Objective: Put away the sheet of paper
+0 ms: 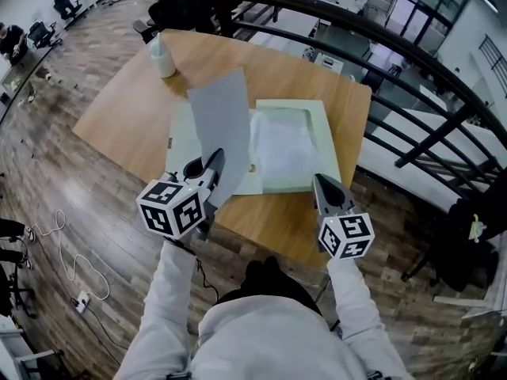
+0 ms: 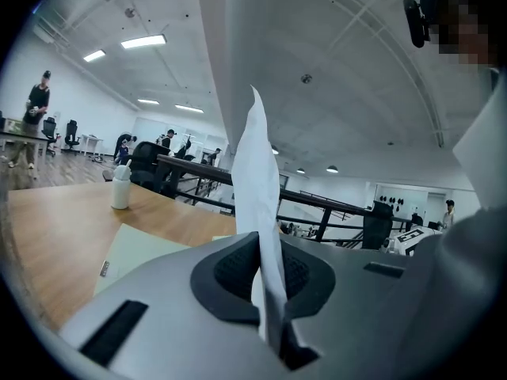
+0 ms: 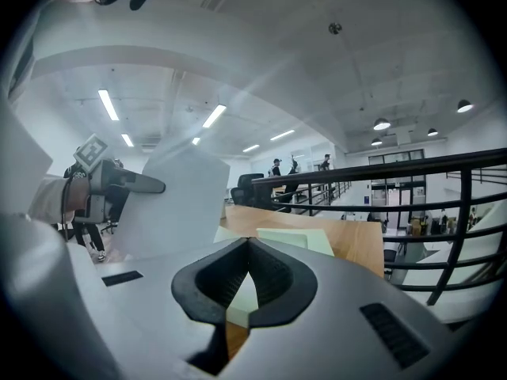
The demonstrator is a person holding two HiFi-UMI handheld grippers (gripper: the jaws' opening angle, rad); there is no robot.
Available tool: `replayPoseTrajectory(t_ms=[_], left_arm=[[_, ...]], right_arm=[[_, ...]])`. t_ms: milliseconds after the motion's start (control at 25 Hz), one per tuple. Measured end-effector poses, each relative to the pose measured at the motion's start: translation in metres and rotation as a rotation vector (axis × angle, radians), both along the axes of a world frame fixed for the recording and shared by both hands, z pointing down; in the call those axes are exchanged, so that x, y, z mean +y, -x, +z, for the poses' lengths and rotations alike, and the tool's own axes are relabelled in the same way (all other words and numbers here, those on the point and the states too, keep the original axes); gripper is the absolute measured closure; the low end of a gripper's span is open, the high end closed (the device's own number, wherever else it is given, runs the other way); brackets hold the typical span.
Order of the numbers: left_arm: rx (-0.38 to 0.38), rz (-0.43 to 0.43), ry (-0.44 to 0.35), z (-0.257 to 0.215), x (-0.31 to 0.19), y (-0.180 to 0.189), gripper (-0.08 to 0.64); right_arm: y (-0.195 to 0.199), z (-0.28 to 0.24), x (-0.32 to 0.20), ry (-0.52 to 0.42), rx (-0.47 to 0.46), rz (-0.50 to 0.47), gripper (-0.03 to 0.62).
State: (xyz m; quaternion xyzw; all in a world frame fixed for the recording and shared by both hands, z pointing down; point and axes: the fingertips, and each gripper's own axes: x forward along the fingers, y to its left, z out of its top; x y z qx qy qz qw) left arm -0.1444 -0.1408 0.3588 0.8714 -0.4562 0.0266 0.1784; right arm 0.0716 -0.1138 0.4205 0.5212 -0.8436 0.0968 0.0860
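Paper sheet (image 1: 220, 121) pinched upright in the left gripper (image 1: 212, 165), above the pale green folder (image 1: 317, 125).

Both forearms, in pale sleeves, reach forward from the body to the near edge of the wooden table (image 1: 119, 109). The left gripper's fingers (image 2: 230, 271) are pressed together on the sheet's lower edge. The sheet stands clear of the table, its long axis rising from the fingers and leaning away from the person, over the folder's left half. The right gripper (image 1: 321, 184) hovers just beside the folder's near right corner, pointing away, its fingers closed tip to tip on nothing. A white bottle (image 1: 162, 54) stands near the table's far left corner, well apart.
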Motion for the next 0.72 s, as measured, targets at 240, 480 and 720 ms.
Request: replayPoseTrajectory(t_ms=[240,480,720], left_arm=[[0.003,0.037,0.002,0.001,-0.027,-0.019,0.545],[0.015,0.051,0.028,0.008,-0.05,-0.039,0.545],[0.119,0.078,0.087,0.015,-0.072,-0.05,0.545]], right_arm=[[-0.007,0.003,-0.026,0.001,-0.009,-0.015,0.565],[-0.014,0.004,-0.051,0.017,-0.011,-0.065,0.565],[-0.018,0.01,-0.073,0.041,-0.016,-0.07,0.565]])
